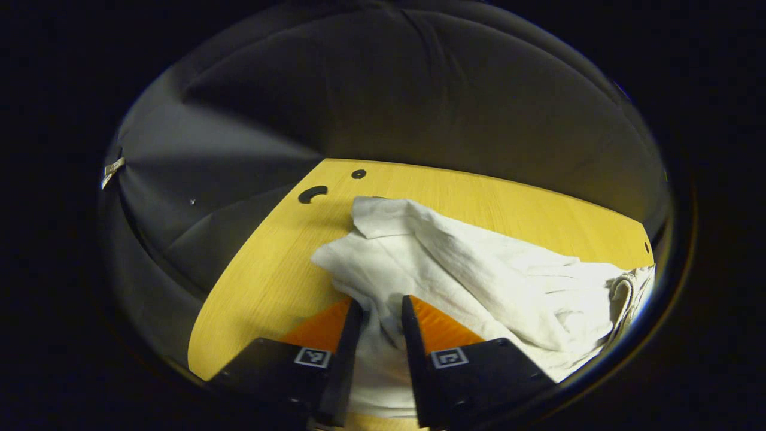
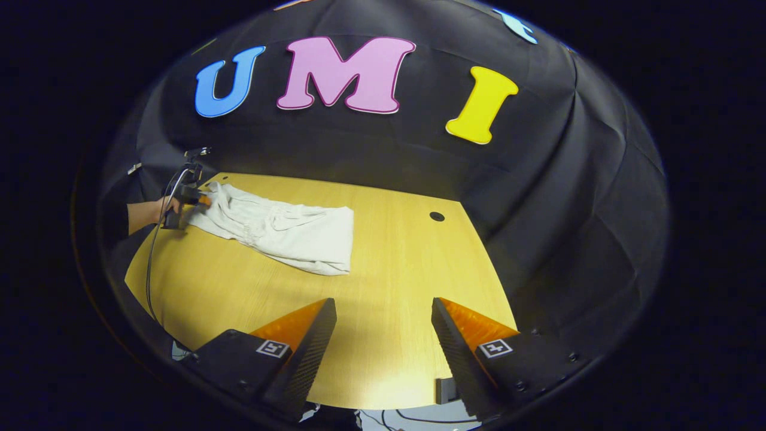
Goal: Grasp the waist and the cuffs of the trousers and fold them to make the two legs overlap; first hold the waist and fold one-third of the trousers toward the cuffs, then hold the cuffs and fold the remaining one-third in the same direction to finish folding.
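Observation:
White trousers (image 1: 455, 269) lie rumpled on the wooden table (image 1: 269, 281). My left gripper (image 1: 381, 308) is shut on a bunch of their cloth, which rises between its two fingers. In the right gripper view the trousers (image 2: 281, 230) stretch across the far left of the table (image 2: 389, 269), and the left gripper (image 2: 194, 197) grips their far end, held by a hand (image 2: 158, 209). My right gripper (image 2: 383, 308) stands open above bare table near the front edge, well away from the trousers.
Black cloth walls close the booth behind and beside the table. Small dark holes (image 1: 359, 173) (image 2: 437, 216) mark the tabletop, with a curved slot (image 1: 312, 193) near the left corner. A cable (image 2: 152, 257) hangs from the left gripper along the table's left edge.

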`<state>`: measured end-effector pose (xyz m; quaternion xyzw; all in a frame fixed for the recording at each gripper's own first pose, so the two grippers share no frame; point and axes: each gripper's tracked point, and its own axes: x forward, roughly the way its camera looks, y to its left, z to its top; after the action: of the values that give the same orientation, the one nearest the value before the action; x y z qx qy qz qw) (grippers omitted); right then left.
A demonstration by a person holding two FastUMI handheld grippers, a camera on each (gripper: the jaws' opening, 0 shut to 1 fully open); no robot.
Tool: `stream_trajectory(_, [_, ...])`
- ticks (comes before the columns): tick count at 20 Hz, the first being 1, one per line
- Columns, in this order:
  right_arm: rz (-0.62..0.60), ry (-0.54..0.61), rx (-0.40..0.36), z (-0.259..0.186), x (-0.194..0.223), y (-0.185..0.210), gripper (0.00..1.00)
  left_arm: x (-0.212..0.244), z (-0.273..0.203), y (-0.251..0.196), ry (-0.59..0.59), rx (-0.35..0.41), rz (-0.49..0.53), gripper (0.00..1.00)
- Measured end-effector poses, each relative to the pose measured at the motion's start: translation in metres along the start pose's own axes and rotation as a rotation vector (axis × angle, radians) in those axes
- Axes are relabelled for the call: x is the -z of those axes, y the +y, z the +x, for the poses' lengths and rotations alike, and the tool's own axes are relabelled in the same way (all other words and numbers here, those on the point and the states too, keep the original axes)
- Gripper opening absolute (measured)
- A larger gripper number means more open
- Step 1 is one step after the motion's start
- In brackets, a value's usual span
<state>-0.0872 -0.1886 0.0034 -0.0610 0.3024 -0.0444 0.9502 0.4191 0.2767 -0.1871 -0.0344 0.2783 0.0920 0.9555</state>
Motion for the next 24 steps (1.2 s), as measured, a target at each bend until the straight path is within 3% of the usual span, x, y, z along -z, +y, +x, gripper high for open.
stream_trajectory(4, [0.008, -0.002, -0.010, 0.003, 0.007, -0.002, 0.98, 0.001, -0.002, -0.008, -0.003, -0.040, 0.020, 0.12])
stream_trajectory(6, [0.029, 0.014, -0.009, 0.006, 0.016, -0.005, 0.98, 0.002, -0.002, -0.010, -0.007, -0.059, 0.006, 0.06])
stream_trajectory(13, [0.082, 0.006, 0.022, 0.013, 0.027, -0.030, 0.98, -0.036, -0.041, -0.025, -0.109, -0.042, -0.070, 0.05])
stream_trajectory(20, [0.135, 0.005, -0.033, 0.022, 0.040, -0.025, 0.98, -0.086, -0.116, -0.072, -0.207, -0.013, -0.112, 0.05])
stream_trajectory(24, [0.174, -0.003, -0.057, 0.026, 0.045, -0.026, 0.98, -0.119, -0.161, -0.121, -0.268, 0.030, -0.109, 0.05])
